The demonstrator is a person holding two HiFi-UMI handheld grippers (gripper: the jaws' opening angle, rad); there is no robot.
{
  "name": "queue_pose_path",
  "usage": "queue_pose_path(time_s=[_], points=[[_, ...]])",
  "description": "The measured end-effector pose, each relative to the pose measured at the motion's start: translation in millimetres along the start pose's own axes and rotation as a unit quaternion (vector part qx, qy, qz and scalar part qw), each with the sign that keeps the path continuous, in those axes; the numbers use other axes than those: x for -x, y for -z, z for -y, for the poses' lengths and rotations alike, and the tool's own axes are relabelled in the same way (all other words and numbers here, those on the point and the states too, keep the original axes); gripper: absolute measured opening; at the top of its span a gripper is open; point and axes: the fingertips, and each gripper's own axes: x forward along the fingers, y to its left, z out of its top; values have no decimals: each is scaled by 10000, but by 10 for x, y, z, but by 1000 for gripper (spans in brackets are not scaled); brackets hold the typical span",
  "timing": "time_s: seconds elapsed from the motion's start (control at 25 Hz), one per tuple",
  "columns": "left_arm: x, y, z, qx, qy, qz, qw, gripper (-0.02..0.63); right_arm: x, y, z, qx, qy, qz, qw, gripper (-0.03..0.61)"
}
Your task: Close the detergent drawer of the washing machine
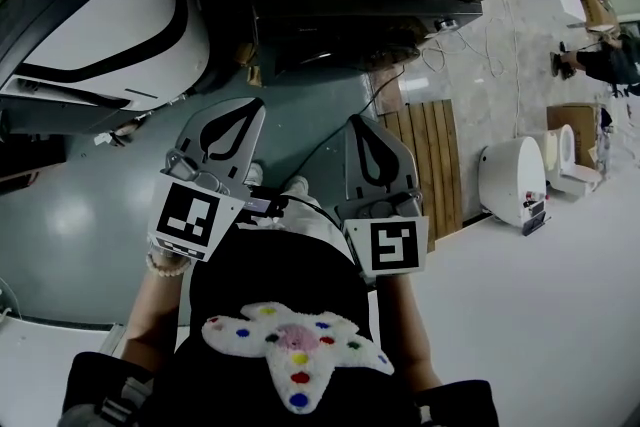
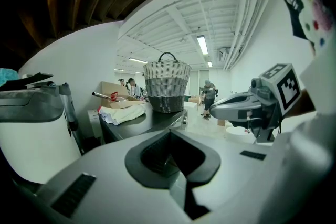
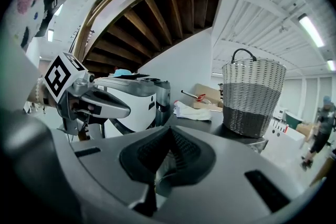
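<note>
The dark washing machine (image 1: 340, 35) stands ahead of me, its flat top (image 2: 157, 118) carrying a wicker basket (image 2: 167, 89) and a white cloth (image 2: 123, 113). I cannot make out its detergent drawer in any view. Both grippers hang in front of my body, well short of the machine and touching nothing. My left gripper (image 1: 252, 107) is shut and empty, its jaws (image 2: 170, 134) meeting at the tips. Beside it my right gripper (image 1: 360, 123) is also shut and empty (image 3: 169, 131). Each shows in the other's view: the right gripper (image 2: 231, 107), the left gripper (image 3: 123, 110).
A large white machine with black trim (image 1: 100, 15) stands left of the washer. A wooden slatted panel (image 1: 425, 155) and a round white appliance (image 1: 515, 180) sit on the floor to the right. People (image 2: 210, 94) stand far back in the room.
</note>
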Motion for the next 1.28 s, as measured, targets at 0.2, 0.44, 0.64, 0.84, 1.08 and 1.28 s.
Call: queue_pose_path(time_s=[0.2,0.44,0.64,0.84,1.08,1.28], points=[[-8,-14,13,-4,20,29,10000,10,2,-29,-4,64,-3,26,10000,5],[-1,-12,33,-18,17,23,10000,11,39,-3,53,67,84,-10,9999,5],[8,-10,29,-12,1,15,10000,9,45,-9,85,213,83,-6,9997,5],[20,6,24,-12,-23,14,10000,9,38,-15,23,192,17,4,9998,5],[18,11,23,-4,-39,23,10000,11,23,3,12,144,-12,-23,9999,5],[36,14,39,-6,-41,14,10000,9,34,6,-22,153,-61,-14,9999,5]])
